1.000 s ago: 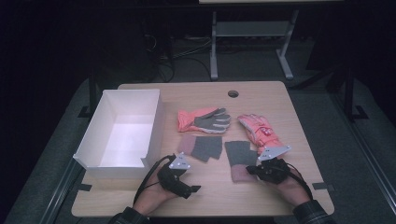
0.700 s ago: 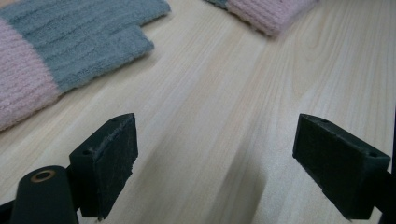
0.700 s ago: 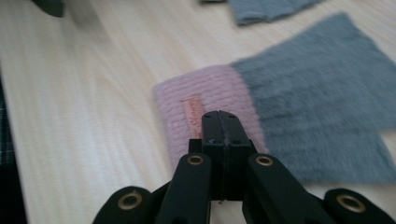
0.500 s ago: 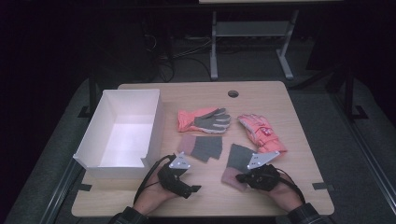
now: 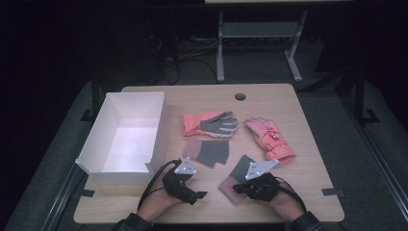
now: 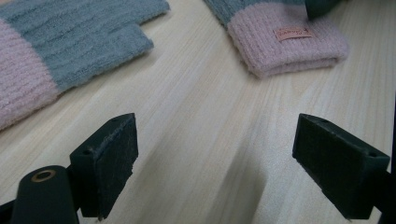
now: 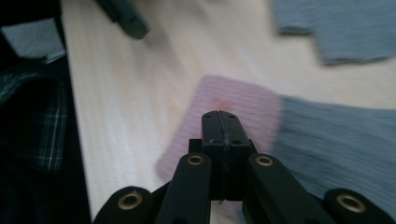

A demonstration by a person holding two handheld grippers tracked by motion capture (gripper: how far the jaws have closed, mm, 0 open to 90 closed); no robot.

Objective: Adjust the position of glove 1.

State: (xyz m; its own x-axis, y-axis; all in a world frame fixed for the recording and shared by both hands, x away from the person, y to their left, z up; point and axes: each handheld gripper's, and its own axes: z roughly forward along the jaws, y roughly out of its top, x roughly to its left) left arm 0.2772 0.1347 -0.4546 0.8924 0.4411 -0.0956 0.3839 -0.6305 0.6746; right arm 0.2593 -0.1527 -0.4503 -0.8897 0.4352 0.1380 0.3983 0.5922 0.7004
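Observation:
Two knitted pink-and-grey fingerless gloves lie near the table's front. One knit glove [image 5: 208, 151] [image 6: 70, 42] lies at the centre. The other knit glove [image 5: 239, 168] [image 7: 322, 135] lies right of it, its pink cuff [image 6: 289, 42] bearing a small label. My right gripper [image 5: 237, 186] [image 7: 219, 116] is shut, its tip over that pink cuff, with no fabric visible between the jaws. My left gripper [image 5: 195, 195] [image 6: 229, 163] is open wide over bare wood, short of both knit gloves.
A white open box [image 5: 159, 120] stands at the left. An orange-and-grey glove [image 5: 209, 122] and a pink padded glove [image 5: 267, 137] lie beyond the knit pair. The table [image 5: 288, 192] has a round cable hole [image 5: 239, 96] at the back.
My right gripper has moved left, from beside the pink padded glove to over the nearer knit glove's cuff. The left gripper has stayed put.

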